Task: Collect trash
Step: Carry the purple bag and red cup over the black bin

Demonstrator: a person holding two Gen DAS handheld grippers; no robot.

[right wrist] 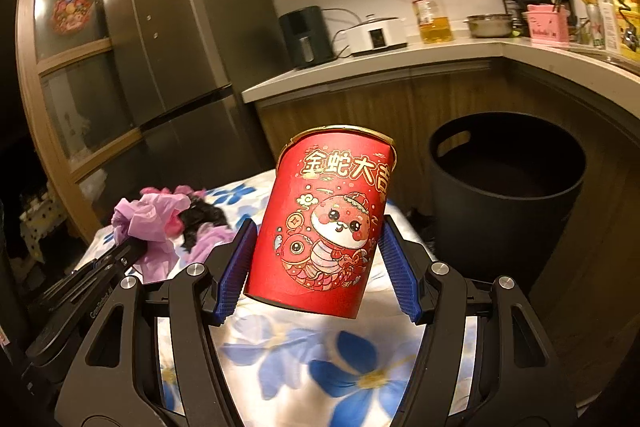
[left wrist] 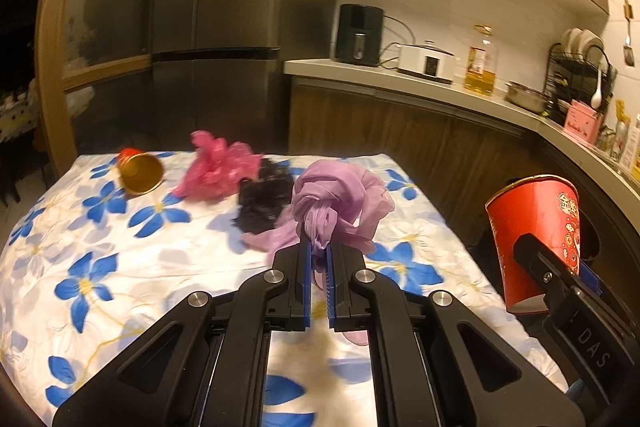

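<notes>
My left gripper (left wrist: 319, 247) is shut on a crumpled purple plastic bag (left wrist: 340, 199), held just above the flowered tablecloth (left wrist: 100, 247). On the cloth behind it lie a black bag (left wrist: 264, 199), a pink bag (left wrist: 216, 167) and a tipped red cup with a gold inside (left wrist: 140, 171). My right gripper (right wrist: 320, 231) is shut on a red paper cup (right wrist: 332, 211) with a cartoon print, held upright and slightly tilted over the table's right side. That cup (left wrist: 536, 227) also shows at the right of the left wrist view. A black bin (right wrist: 480, 235) stands open on the floor, beyond and right of the cup.
A kitchen counter (right wrist: 400, 63) runs behind the table, carrying an oil bottle (right wrist: 434, 15), a white cooker (right wrist: 376, 33) and a dark air fryer (right wrist: 306, 35). A tall grey fridge (right wrist: 180, 39) stands back left. The table's right edge faces the bin.
</notes>
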